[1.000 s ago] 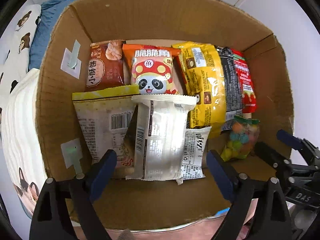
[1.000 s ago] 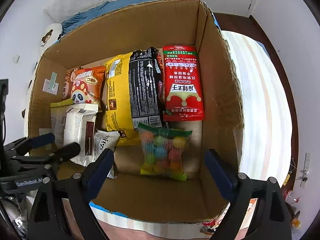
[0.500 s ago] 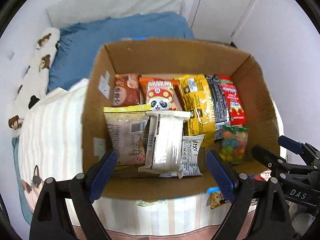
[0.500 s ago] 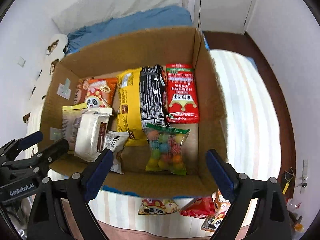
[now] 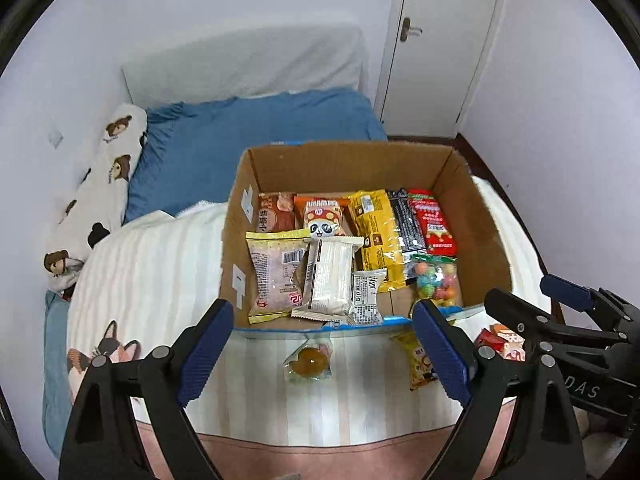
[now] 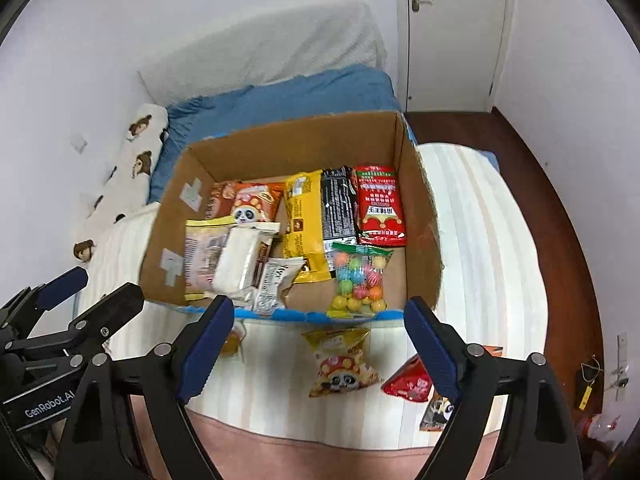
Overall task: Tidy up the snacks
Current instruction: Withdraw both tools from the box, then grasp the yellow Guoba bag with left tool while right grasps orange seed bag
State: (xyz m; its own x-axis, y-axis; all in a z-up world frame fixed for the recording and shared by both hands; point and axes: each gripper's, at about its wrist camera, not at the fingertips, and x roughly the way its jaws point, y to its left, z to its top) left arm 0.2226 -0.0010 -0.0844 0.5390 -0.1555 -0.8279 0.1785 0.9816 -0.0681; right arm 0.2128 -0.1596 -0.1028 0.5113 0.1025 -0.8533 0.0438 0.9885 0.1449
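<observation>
An open cardboard box (image 5: pixel 348 162) (image 6: pixel 296 140) stands on a striped bed cover and holds several snack packs, among them a white bar pack (image 5: pixel 330 276), a yellow pack (image 5: pixel 376 232), a red pack (image 6: pixel 380 206) and a bag of coloured candy balls (image 6: pixel 360 280). In front of the box lie loose snacks: a clear pack with an orange sweet (image 5: pixel 310 362), a yellow panda pack (image 6: pixel 340 362) and a red pack (image 6: pixel 408 384). My left gripper (image 5: pixel 322 352) and right gripper (image 6: pixel 316 344) are both open and empty, above the cover in front of the box.
A blue pillow (image 5: pixel 256 136) and a bear-print pillow (image 5: pixel 100 200) lie behind and left of the box. A white door (image 5: pixel 440 40) and walls are at the back. Dark wood floor (image 6: pixel 560 216) runs along the bed's right side.
Both grippers have pulled back and up from inside the box. The whole box, the bed and the loose snacks in front have come into view.
</observation>
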